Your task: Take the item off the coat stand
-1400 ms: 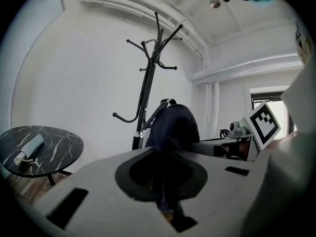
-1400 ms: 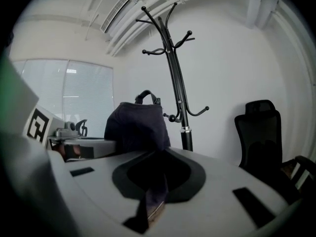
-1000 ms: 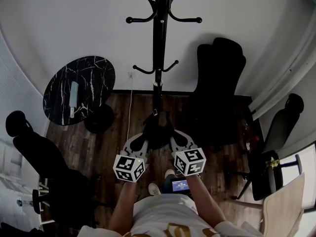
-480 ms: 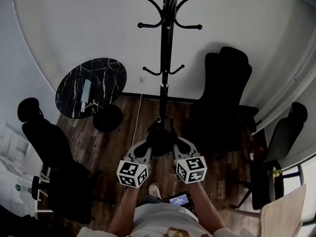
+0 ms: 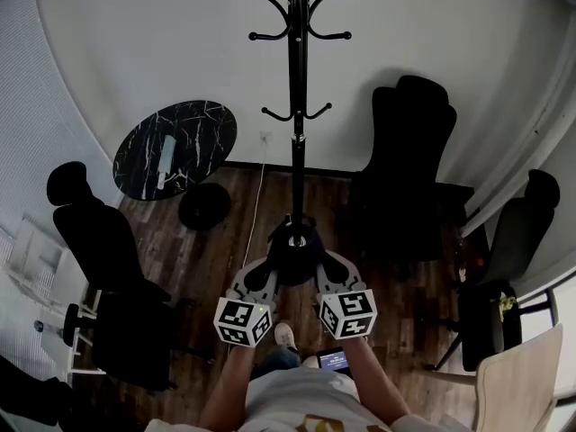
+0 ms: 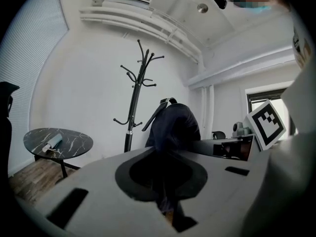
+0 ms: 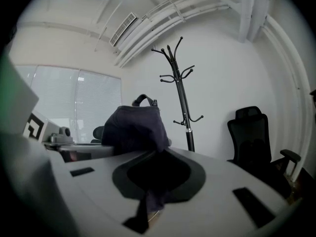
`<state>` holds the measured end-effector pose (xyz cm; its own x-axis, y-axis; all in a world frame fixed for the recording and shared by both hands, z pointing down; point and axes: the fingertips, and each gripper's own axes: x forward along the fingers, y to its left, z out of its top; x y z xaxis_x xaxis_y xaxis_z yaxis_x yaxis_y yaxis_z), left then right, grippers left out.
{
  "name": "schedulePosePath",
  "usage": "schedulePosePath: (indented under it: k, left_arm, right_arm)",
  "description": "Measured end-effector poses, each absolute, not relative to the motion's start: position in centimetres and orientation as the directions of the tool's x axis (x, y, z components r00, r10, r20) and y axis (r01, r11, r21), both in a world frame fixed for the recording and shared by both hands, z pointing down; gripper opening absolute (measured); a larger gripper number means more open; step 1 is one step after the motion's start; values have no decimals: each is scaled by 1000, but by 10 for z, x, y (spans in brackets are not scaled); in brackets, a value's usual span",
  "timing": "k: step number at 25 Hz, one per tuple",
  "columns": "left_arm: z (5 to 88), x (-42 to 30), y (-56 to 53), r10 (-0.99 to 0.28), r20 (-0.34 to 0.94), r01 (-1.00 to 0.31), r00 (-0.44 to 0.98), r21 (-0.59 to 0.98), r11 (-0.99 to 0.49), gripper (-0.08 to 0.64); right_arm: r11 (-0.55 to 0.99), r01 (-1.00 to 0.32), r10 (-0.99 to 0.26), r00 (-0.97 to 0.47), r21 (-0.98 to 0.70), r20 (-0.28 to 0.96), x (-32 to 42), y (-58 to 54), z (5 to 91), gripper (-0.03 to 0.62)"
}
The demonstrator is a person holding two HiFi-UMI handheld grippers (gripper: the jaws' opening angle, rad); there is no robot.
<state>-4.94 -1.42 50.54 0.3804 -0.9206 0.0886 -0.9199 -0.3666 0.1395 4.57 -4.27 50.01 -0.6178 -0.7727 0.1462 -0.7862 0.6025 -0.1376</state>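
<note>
The black coat stand [image 5: 296, 106] rises in front of me with all its hooks bare; it also shows in the left gripper view as the coat stand [image 6: 136, 90] and in the right gripper view as the coat stand [image 7: 180, 83]. A dark fabric bag [image 5: 294, 246] with a strap hangs between my two grippers, clear of the stand. My left gripper [image 5: 269, 275] is shut on the bag's left side, the cloth [image 6: 173, 125] pinched between its jaws. My right gripper [image 5: 321, 272] is shut on the other side of the bag [image 7: 136, 127].
A round black marble table [image 5: 175, 147] with a pale roll on it stands at the left. Black office chairs stand at the right of the stand [image 5: 409, 151], at the left [image 5: 99, 241] and at the far right [image 5: 517, 232]. A wooden chair [image 5: 517, 376] is at the bottom right.
Both grippers have stayed shut on the bag. The view has drawn back from the stand, so more of its upper hooks and the left chair show; the bag sits slightly lower in view.
</note>
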Motion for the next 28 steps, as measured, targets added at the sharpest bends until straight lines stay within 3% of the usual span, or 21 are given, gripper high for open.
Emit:
schedulePosePath:
  k: [28]
  left_arm:
    - [504, -43, 0, -922, 69, -915, 380, 176, -364, 29]
  right_arm:
    - [609, -787, -771, -617, -100, 156, 52, -29, 496, 26]
